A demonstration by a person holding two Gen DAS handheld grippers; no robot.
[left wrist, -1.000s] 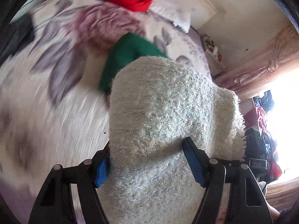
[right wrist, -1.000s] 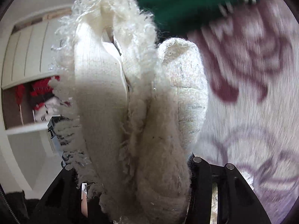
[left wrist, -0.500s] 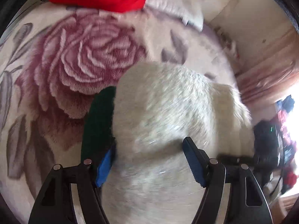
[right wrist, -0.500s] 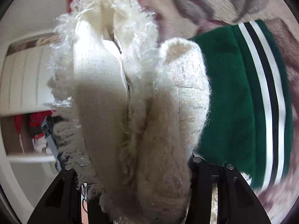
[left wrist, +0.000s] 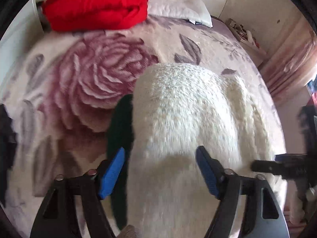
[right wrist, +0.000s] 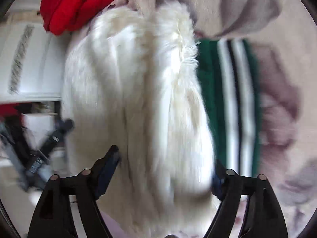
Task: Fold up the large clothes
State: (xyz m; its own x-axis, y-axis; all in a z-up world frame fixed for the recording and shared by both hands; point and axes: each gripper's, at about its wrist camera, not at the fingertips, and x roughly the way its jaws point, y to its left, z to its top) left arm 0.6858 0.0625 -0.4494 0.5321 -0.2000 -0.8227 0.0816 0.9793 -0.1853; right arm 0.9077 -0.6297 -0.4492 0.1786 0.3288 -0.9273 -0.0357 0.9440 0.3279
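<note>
- The white sweater [left wrist: 190,119] fills the centre of both wrist views. It lies bundled on top of the green garment [left wrist: 120,127], which peeks out at its left edge in the left view.
- In the right view the green piece [right wrist: 227,103], with its white and dark stripes, shows to the right of the sweater [right wrist: 138,99].
- The left gripper [left wrist: 160,170] has just been opening. Its blue pads [left wrist: 111,176] stand apart from the fleece on the left side, with the sweater between the jaws but no longer squeezed: released.
- The right gripper [right wrist: 166,170] has likewise just been spreading. Its left finger shows a gap to the wool, and the right one is half buried in fluff. I judge it released too.
- Both views are blurred, so the exact contact at the right pad is hard to tell.
- The step looks like setting the folded sweater down on the pile on the rose blanket [left wrist: 83,83].
- To do it well, open fully before pulling back, so the loose fibres do not snag on the pads.
- Draw both grippers straight back along their fingers, together, so the fold is not dragged open or slid off the green piece.
- Keep away from the red bundle [left wrist: 95,2] at the upper left.
- The other gripper [left wrist: 285,166] shows at the right edge of the left view, so keep them apart.
</note>
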